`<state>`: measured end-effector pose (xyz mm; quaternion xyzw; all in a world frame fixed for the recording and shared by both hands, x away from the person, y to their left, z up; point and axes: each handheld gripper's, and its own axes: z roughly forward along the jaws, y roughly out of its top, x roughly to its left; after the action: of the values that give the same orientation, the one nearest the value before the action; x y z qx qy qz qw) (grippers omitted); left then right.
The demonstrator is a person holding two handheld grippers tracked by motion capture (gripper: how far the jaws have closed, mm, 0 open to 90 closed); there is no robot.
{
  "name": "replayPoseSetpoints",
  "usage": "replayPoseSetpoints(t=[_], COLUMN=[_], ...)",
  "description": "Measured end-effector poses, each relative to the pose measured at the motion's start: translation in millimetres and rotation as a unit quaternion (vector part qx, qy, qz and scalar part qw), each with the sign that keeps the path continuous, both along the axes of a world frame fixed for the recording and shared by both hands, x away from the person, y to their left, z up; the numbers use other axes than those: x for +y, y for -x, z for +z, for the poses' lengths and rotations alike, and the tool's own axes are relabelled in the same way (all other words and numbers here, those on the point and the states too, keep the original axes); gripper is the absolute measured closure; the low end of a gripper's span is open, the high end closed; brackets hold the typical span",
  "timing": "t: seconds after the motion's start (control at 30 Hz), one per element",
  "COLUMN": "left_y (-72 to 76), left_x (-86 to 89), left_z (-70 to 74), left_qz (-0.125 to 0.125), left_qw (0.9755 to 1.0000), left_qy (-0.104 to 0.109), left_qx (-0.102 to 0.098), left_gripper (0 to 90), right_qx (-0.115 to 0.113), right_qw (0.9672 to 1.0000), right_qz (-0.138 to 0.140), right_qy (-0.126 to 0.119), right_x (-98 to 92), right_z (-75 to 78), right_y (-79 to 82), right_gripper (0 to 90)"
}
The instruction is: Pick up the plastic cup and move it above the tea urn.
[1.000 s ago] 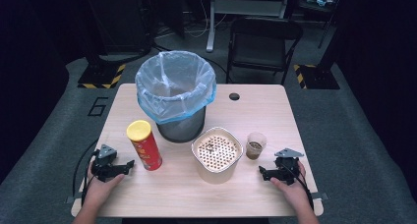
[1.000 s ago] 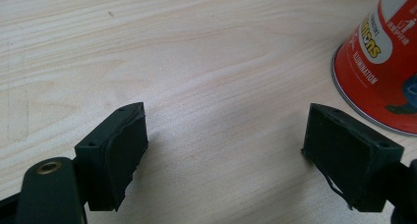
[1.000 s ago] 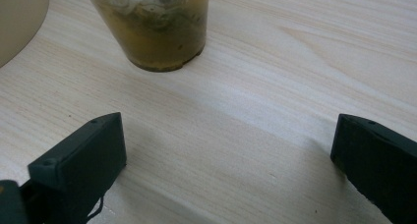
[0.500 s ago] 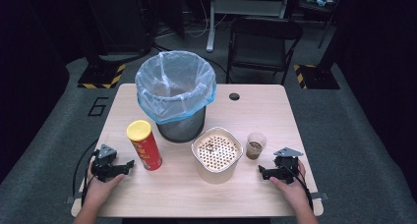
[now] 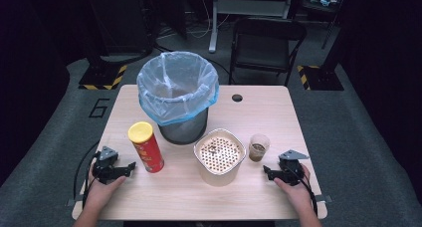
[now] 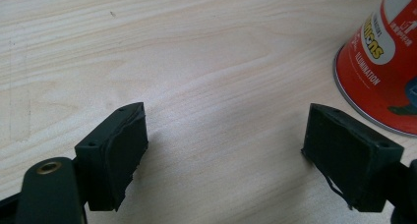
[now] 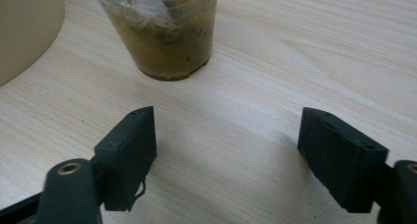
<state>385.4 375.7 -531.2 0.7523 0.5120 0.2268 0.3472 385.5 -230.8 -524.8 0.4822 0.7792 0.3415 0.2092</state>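
- The left tool (image 5: pixel 130 166) is seen resting low on the tabletop (image 5: pixel 259 112) at the near left, held in the person's left hand (image 5: pixel 102 189); its jaws are spread apart over bare wood, with nothing caught between them.
- Just beside it, the red crisp can (image 5: pixel 147 148) with the yellow lid is found standing upright; in the left gripper view its base (image 6: pixel 381 71) is spotted past the right-hand jaw, not touched.
- Behind the can, the mesh bin (image 5: pixel 178 95) lined with a blue bag is set upright, toward the far side of the tabletop.
- In the middle, the beige tub (image 5: pixel 219 157) with its perforated insert is placed in front of the bin.
- Just beside the tub, the small clear cup (image 5: pixel 259 147) of brownish leftovers is seen standing; in the right gripper view it (image 7: pixel 164 32) is shown ahead of the jaws, well clear of them.
- At the near right, the right tool (image 5: pixel 265 172) is held in the right hand (image 5: pixel 296 187); its jaws have just been closing, yet they are shown parted, with only wood between them.
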Motion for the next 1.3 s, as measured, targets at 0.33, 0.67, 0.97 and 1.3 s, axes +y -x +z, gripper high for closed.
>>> replayPoseSetpoints(t=[0.33,0.67,0.97,1.3], left_y=[0.1,-0.5,0.0,0.3], left_x=[-0.4,-0.2,-0.5,-0.9], left_z=[0.1,0.1,0.3,0.2], left_qz=[0.001,0.000,0.001,0.002], left_qw=[1.0000,1.0000,1.0000,1.0000], left_qy=[0.000,-0.002,-0.002,0.001], left_qx=[0.001,0.000,0.002,0.003], left_gripper=[16.5,16.6,16.5,16.5], right_qx=[-0.023,-0.011,-0.022,-0.018], right_qw=[0.9988,0.9982,0.9986,0.9985], right_qz=[-0.004,0.001,0.005,0.002], right_qy=[-0.044,-0.059,-0.048,-0.052], right_x=[6.4,16.7,36.5,48.9], right_z=[30.8,43.4,46.7,44.2], right_y=[15.5,3.2,-11.3,-27.8], right_gripper=[20.8,15.9,14.1,15.3])
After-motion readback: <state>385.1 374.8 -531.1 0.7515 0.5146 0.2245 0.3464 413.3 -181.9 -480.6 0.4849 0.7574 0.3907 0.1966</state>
